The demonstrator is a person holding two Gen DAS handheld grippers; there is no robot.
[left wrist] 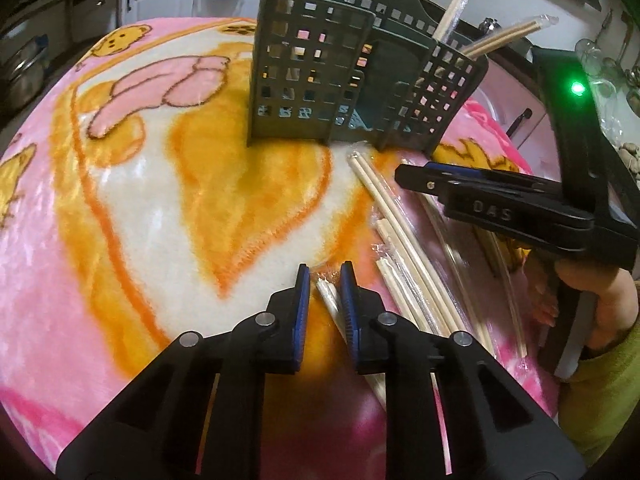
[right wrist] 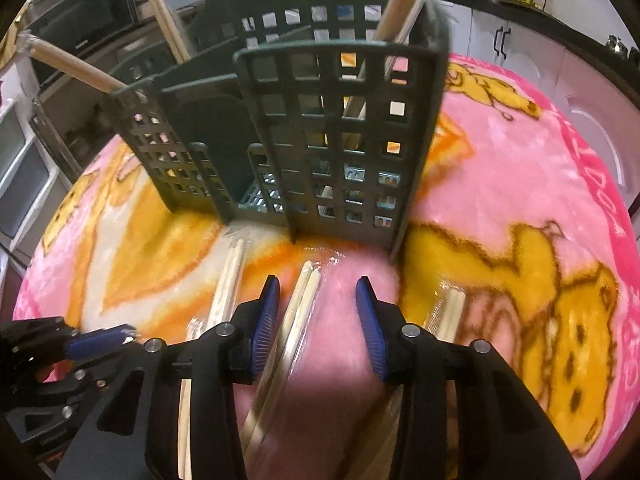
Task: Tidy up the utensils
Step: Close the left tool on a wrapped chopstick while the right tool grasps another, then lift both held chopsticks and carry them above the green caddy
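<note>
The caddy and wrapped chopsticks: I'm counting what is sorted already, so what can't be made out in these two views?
- Chopsticks standing in the caddy: tops cut off by the frame edge in both views; lower ends masked by its grid walls.
- Pair between the right claw fingers: motion-blurred in the right wrist view.
- Pair at the left claw: its far length hidden under the claw, so contact is unclear.

Dim warm light, fisheye-warped, blurred edges
</note>
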